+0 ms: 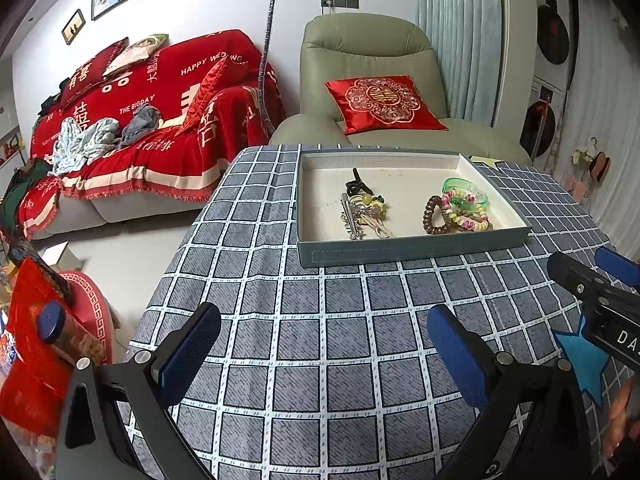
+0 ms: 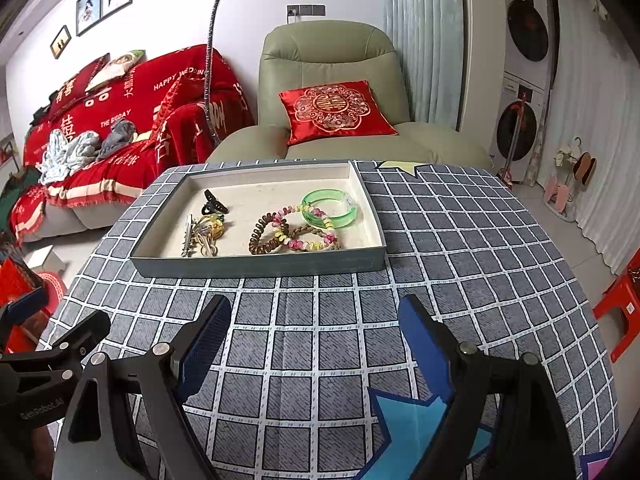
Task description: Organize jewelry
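A shallow grey tray (image 1: 404, 250) (image 2: 256, 268) with a cream floor sits on the checked tablecloth. On its left lie a black hair claw (image 1: 359, 185) (image 2: 214, 201) and a heap of metal clips and small trinkets (image 1: 362, 216) (image 2: 202, 234). On its right lie a green bangle (image 1: 466, 192) (image 2: 330, 208), a pastel bead bracelet (image 1: 466, 216) (image 2: 304, 230) and a brown coil bracelet (image 1: 434, 216) (image 2: 266, 240). My left gripper (image 1: 324, 340) is open and empty, short of the tray. My right gripper (image 2: 316, 332) is open and empty, also short of the tray.
The right gripper's body (image 1: 600, 304) shows at the right edge of the left wrist view; the left gripper (image 2: 48, 344) shows at the lower left of the right wrist view. Star stickers (image 2: 420, 424) lie on the cloth. A green armchair (image 1: 372, 80) stands behind the table.
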### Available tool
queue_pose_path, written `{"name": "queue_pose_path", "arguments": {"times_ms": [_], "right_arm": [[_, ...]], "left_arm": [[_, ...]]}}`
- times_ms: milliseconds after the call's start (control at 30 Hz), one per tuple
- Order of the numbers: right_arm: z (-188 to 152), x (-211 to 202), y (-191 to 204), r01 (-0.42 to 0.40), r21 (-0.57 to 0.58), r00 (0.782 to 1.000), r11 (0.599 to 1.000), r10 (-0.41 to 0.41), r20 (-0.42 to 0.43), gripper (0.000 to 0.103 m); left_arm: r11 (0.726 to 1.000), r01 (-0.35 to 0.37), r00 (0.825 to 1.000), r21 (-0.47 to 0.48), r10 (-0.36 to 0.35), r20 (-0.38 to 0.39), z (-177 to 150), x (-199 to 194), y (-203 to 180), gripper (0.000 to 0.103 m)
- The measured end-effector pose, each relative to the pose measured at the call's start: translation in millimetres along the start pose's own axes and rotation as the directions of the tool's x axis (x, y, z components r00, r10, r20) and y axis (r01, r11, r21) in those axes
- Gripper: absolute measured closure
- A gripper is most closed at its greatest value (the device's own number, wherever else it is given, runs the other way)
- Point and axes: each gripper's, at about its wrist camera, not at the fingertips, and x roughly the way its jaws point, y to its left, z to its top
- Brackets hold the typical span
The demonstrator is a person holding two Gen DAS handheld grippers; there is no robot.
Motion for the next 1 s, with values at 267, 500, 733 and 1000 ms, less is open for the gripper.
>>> {"name": "queue_pose_path", "arguments": {"times_ms": [267,500,733,1000], "right_arm": [[0.1,-0.1,0.4,0.001,-0.001,1.0,1.0,-0.001,0.0,0.015],[0.1,-0.1,0.5,0.0,-0.001,1.0,1.0,0.0,0.001,0.015],[0.0,-0.2,0.5,0.001,0.0,1.0,1.0,-0.001,0.0,0.015],[-0.3,0.1,0.6,0.0,0.0,1.0,1.0,0.0,0.0,0.015]], "left_arm": [[1.0,0.002,1.0,-0.001,-0.002,0.0,0.3,0.0,-0.3,0.0],[1.0,0.002,1.0,0.001,-0.002,0.0,1.3,0.1,-0.5,0.0],[1.0,0.002,1.0,0.001,-0.002,0.0,1.5,0.1,-0.4,0.0],[1.0,0.003,1.0,0.003,-0.003,0.0,1.7,0.0,-0.9,0.0]]}}
